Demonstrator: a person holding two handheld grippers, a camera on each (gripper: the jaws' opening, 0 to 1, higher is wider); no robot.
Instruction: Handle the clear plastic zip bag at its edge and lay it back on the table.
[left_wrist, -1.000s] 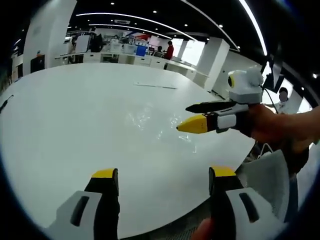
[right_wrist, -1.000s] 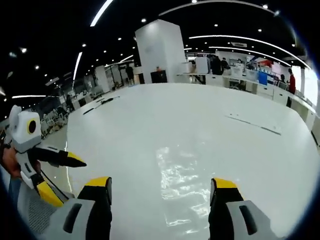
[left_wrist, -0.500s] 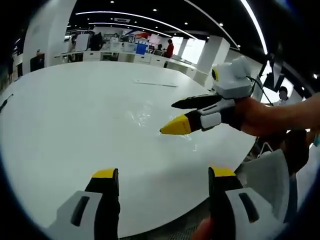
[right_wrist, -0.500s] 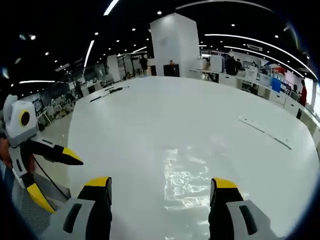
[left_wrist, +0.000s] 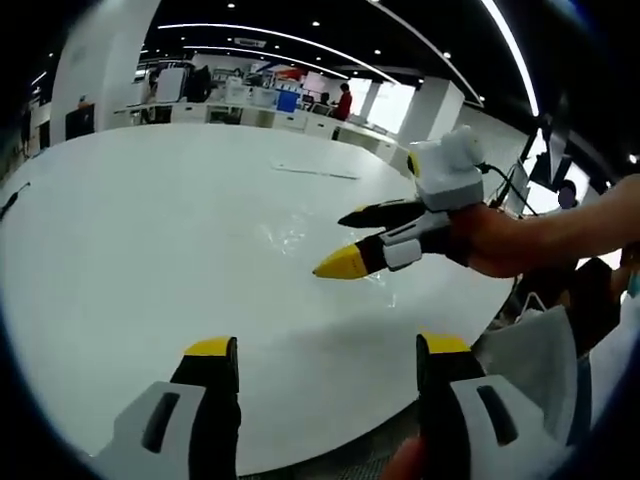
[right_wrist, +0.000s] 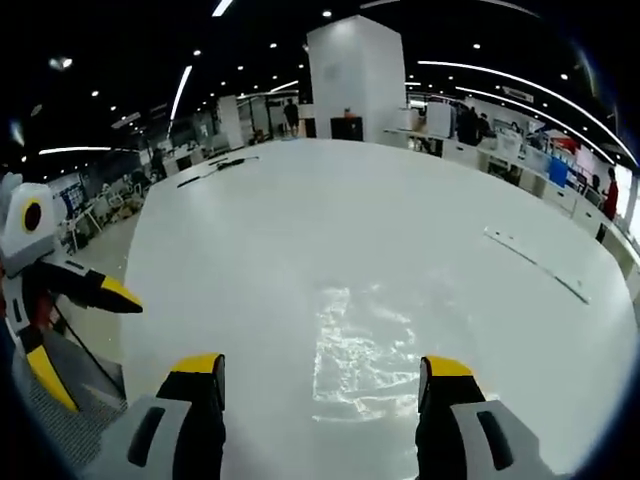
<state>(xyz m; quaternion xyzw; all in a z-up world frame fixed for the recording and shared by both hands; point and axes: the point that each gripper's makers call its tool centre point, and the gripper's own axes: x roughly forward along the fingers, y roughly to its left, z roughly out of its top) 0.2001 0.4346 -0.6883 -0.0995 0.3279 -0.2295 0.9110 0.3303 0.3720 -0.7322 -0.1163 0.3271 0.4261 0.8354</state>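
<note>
A clear plastic zip bag (right_wrist: 362, 352) lies flat and crinkled on the white table (right_wrist: 330, 220); in the left gripper view the bag (left_wrist: 300, 240) sits mid-table. My right gripper (right_wrist: 320, 370) is open just before the bag's near edge, its jaws spread to either side, nothing between them. In the left gripper view the right gripper (left_wrist: 345, 240) hovers over the bag, held by a hand. My left gripper (left_wrist: 325, 348) is open above the table's near edge, empty, and the left gripper (right_wrist: 75, 320) shows again at the left of the right gripper view.
A thin strip (right_wrist: 535, 264) lies further back on the table. Dark objects (right_wrist: 215, 168) rest near the far edge. Desks, a white pillar (right_wrist: 355, 75) and people stand beyond. The table's rounded edge (left_wrist: 450, 315) runs close to the person's arm.
The right gripper has moved forward over the table toward the bag, now closer to its near edge. Both grippers stay open and the bag lies unmoved.
</note>
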